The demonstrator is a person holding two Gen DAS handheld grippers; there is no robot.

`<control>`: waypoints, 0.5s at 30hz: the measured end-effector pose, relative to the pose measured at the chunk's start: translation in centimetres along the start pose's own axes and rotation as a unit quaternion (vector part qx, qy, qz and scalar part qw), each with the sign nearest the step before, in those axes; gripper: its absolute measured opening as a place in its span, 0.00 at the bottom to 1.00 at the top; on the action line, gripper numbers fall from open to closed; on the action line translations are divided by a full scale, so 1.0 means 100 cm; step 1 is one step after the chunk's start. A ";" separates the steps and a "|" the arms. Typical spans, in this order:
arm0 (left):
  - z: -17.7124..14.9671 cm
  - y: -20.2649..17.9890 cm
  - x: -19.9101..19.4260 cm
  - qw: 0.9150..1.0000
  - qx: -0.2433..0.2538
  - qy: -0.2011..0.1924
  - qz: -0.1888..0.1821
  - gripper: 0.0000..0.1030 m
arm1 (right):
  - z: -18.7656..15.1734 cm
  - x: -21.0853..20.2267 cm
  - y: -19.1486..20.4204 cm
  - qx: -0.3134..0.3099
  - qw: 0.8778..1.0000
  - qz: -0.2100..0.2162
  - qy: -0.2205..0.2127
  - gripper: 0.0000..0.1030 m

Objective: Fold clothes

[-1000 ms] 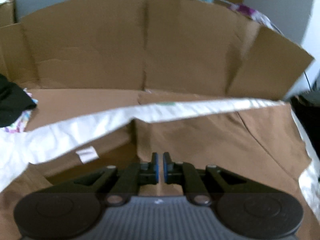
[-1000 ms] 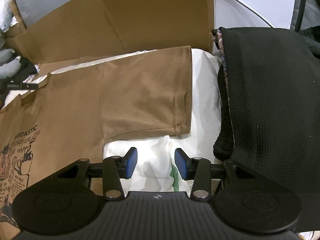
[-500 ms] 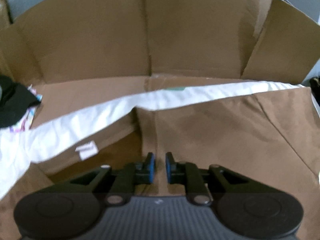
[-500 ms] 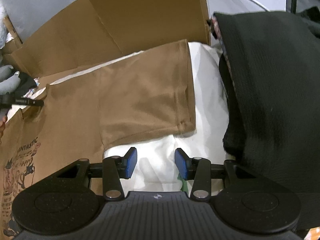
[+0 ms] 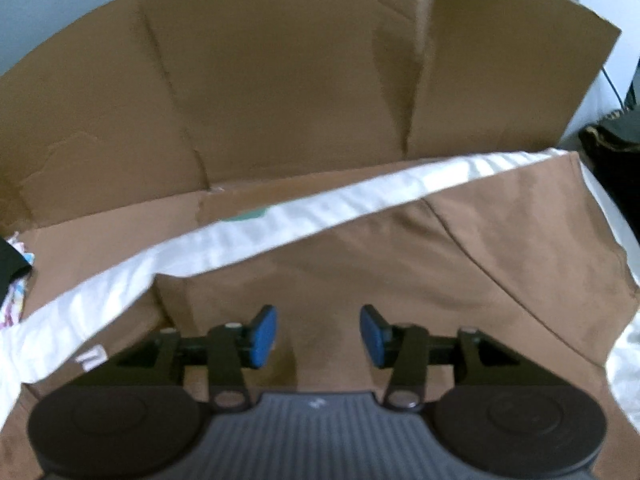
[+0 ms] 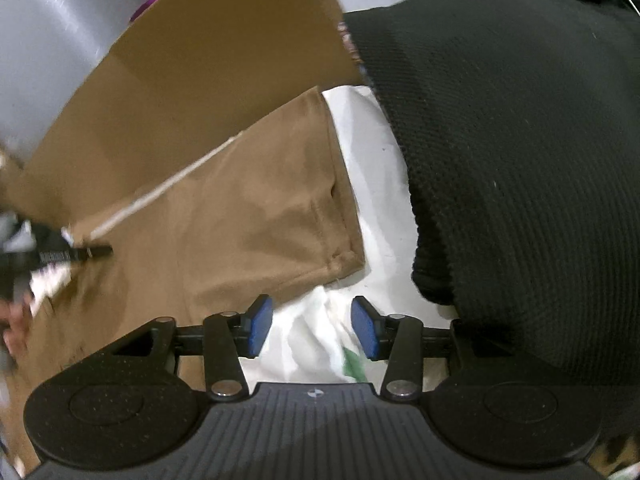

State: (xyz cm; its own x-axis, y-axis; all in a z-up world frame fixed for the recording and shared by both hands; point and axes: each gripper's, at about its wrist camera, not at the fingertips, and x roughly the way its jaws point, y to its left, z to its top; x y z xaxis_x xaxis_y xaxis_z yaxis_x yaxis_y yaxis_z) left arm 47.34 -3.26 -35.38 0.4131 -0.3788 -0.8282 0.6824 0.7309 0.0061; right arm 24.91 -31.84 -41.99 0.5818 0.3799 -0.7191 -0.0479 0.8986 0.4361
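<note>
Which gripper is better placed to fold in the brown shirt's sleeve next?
Right, probably. The right gripper hangs just below the sleeve hem, jaws opening, nothing between. The left gripper is over the shirt's body.

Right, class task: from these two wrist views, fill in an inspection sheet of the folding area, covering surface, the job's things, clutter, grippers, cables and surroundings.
Surface: white sheet over the work area, bare beside the sleeve.
Job's things: brown T-shirt spread flat; its short sleeve lies open on the sheet.
Clutter: black knit garment piled right of the sleeve; patterned cloth at the left edge.
Grippers: left gripper opening over the shirt, nothing between its jaws; right gripper opening over the sheet, empty.
Cables: thin dark cable by the wall.
Surroundings: cardboard panels standing behind.
</note>
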 end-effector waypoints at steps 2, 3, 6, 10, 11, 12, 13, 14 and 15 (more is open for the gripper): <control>0.001 -0.013 -0.004 1.000 0.013 0.000 -0.012 0.48 | -0.001 0.003 0.000 0.011 1.000 0.000 -0.004 0.53; 0.000 -0.020 -0.005 1.000 0.021 -0.001 -0.018 0.48 | -0.001 0.004 0.000 0.015 1.000 0.000 -0.005 0.53; -0.004 -0.041 -0.009 0.999 0.035 0.003 -0.037 0.47 | -0.001 0.006 -0.004 0.034 0.999 0.005 -0.010 0.52; -0.015 -0.064 -0.013 0.997 0.031 0.006 -0.071 0.43 | 0.002 0.014 -0.007 0.068 0.998 -0.005 -0.017 0.51; -0.017 -0.069 -0.013 0.996 0.032 0.010 -0.078 0.41 | 0.005 0.017 -0.005 0.069 0.997 -0.012 -0.018 0.51; -0.020 -0.074 -0.013 0.996 0.033 0.014 -0.084 0.33 | 0.006 0.019 -0.003 0.071 0.997 -0.018 -0.019 0.51; -0.023 -0.079 -0.013 0.995 0.035 0.019 -0.089 0.26 | 0.007 0.021 0.000 0.073 0.997 -0.024 -0.019 0.51; -0.025 -0.084 -0.013 0.995 0.037 0.024 -0.095 0.25 | 0.009 0.023 0.002 0.074 0.997 -0.029 -0.018 0.51; -0.028 -0.088 -0.013 0.994 0.039 0.027 -0.101 0.24 | 0.011 0.025 0.004 0.074 0.997 -0.034 -0.017 0.51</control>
State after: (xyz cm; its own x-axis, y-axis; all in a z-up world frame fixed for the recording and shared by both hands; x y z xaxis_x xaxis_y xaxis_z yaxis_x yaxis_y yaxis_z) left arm 39.13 -7.62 -35.89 0.2324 -0.4806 -0.8456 0.7932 0.5967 -0.1212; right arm 27.26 -30.81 -43.01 0.6073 0.3100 -0.7314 0.1115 0.8783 0.4649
